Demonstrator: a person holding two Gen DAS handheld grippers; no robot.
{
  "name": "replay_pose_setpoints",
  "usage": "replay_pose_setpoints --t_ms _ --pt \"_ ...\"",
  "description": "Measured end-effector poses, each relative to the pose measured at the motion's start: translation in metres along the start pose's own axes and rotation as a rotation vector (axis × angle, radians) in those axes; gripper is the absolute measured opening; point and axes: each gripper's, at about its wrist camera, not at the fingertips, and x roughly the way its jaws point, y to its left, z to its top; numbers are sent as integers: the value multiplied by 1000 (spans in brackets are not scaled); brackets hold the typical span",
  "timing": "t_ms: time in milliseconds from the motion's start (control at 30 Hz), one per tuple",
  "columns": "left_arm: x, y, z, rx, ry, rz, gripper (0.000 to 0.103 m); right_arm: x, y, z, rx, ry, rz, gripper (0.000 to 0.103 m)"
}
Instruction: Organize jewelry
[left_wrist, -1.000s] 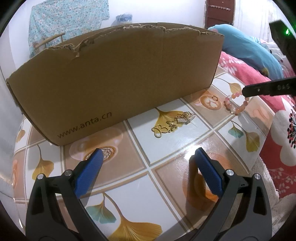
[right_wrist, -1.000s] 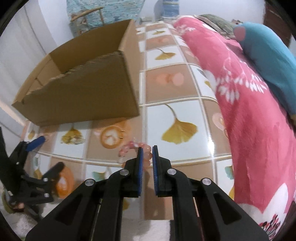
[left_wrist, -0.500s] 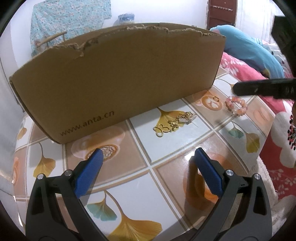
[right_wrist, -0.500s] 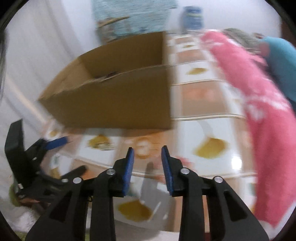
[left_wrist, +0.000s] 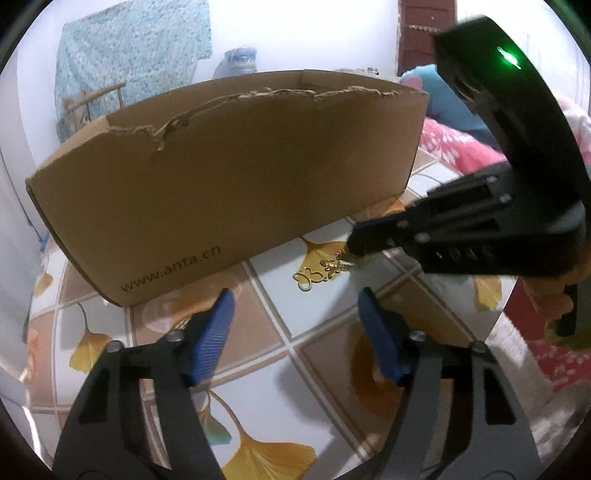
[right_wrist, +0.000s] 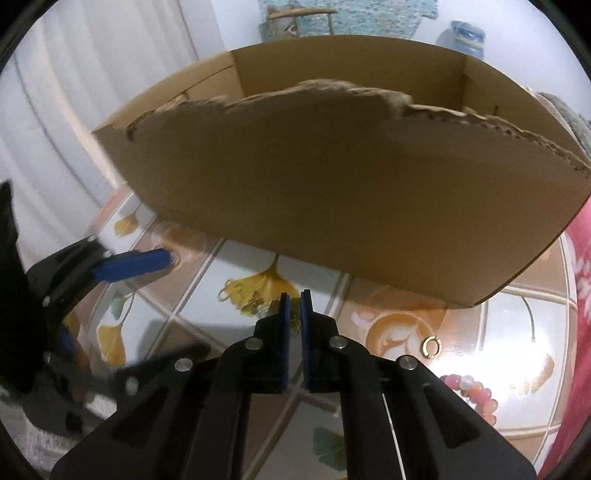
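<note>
Half of gold brooch (left_wrist: 320, 268) hidden under right gripper (left_wrist: 351, 246); grip unclear.

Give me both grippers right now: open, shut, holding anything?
Left gripper: open, nothing between its jaws, which have just been closing.
Right gripper: shut, tips at the gold jewelry on the table; whether it is gripped cannot be told.
</note>
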Motion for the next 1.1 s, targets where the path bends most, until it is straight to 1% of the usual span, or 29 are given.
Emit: replay_pose_setpoints --t_ms 67,133,200,233,267,333,367,467,533,567,633,733,833,933,1033,1100 --pt "-1 4 0 -9 -2 -16 54 -3 6 -5 -24 16 7 6" --pt "-2 7 0 -15 -3 -27 50 -6 7 -9 -38 30 7 6" --pt "-1 6 0 -21 -1 -41 48 -11 7 -14 -45 43 1 6" --pt "-2 6 0 -21 1 -54 45 -13 6 -16 -44 48 -11 6" --pt "-2 5 0 -18 2 -58 44 -16 5 -17 -41 51 -26 6" --pt "-3 2 -1 -4 5 -62 41 -20 -1 -18 -20 46 -46 6" --pt "-2 0 0 2 6 -65 40 -24 -5 -18 4 36 -42 6" --pt "-2 -7 -1 13 6 -75 39 -28 -12 -19 46 16 7 6" --pt "-2 -11 1 18 6 -84 39 -25 -10 -21 39 24 23 6" --pt "-2 -12 1 23 7 -84 39 -28 -12 -23 30 31 18 6" --pt "-1 -15 2 33 10 -81 39 -22 -6 -26 0 42 -32 6" --pt "0 -17 1 38 17 -81 39 -27 -12 -29 25 40 -55 6" --pt "0 -16 2 38 18 -73 39 -35 -20 -33 61 24 -51 6" --pt "2 -14 4 36 14 -60 39 -38 -23 -36 85 13 -27 8" --pt "4 -11 8 30 15 -32 39 -37 -27 -37 127 7 -11 15" --pt "5 -8 9 29 18 -18 39 -39 -30 -38 147 -8 -3 17"
